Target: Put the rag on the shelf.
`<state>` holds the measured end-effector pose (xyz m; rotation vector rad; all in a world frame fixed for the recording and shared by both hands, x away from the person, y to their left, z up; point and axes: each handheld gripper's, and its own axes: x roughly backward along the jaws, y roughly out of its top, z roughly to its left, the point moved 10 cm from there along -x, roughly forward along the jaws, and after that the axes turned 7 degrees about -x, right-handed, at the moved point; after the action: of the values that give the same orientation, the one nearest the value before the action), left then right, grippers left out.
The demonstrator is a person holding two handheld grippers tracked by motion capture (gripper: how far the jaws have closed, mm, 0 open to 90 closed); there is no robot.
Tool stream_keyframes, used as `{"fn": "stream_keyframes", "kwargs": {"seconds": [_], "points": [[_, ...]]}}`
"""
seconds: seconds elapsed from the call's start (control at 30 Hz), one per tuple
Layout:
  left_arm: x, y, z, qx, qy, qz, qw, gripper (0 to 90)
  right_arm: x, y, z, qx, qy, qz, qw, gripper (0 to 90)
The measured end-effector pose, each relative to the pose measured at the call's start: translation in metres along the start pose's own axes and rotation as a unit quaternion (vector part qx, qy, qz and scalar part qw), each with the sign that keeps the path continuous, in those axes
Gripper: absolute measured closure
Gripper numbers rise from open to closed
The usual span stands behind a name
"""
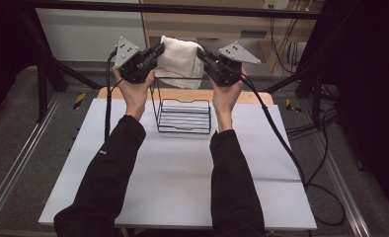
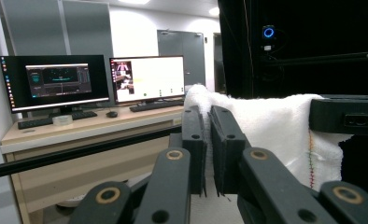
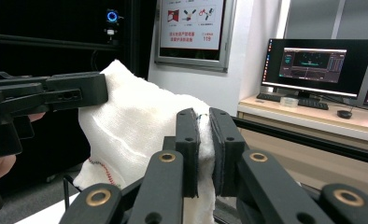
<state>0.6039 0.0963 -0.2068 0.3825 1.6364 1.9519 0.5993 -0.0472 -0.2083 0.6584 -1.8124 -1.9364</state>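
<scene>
**Towel held up by two corners over the rack**

Left gripper [image 1: 158, 51] clamped tight on one top corner of the white towel [image 1: 180, 59], right gripper [image 1: 201, 53] clamped on the other; cloth pinched thin between each pair of jaws. Stretched between both hands, raised above the wire rack [image 1: 183, 116] on the white table [image 1: 173, 182]. Probably held wide and high so the cloth hangs flat, ready to be draped over the rack.

Towel [image 1: 180, 59] above rack [image 1: 184, 116], perhaps touching
</scene>
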Motion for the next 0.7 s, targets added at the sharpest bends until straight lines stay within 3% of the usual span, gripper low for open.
{"fn": "stream_keyframes", "kwargs": {"seconds": [0.33, 0.5, 0.7], "points": [[-0.010, -0.006, -0.005, 0.005, -0.011, 0.018, 0.9998, 84.7, 0.002, 0.000, -0.009, 0.005, -0.010, 0.004, 0.9999, 83.1], [-0.002, -0.009, -0.010, 0.000, -0.014, 0.014, 0.9998, 84.7, 0.005, -0.007, -0.010, -0.004, -0.005, 0.009, 0.9999, 83.1], [0.011, -0.015, -0.010, -0.004, -0.014, 0.015, 0.9998, 84.6, 0.005, -0.014, -0.002, 0.005, 0.005, 0.015, 0.9999, 83.0]]}}
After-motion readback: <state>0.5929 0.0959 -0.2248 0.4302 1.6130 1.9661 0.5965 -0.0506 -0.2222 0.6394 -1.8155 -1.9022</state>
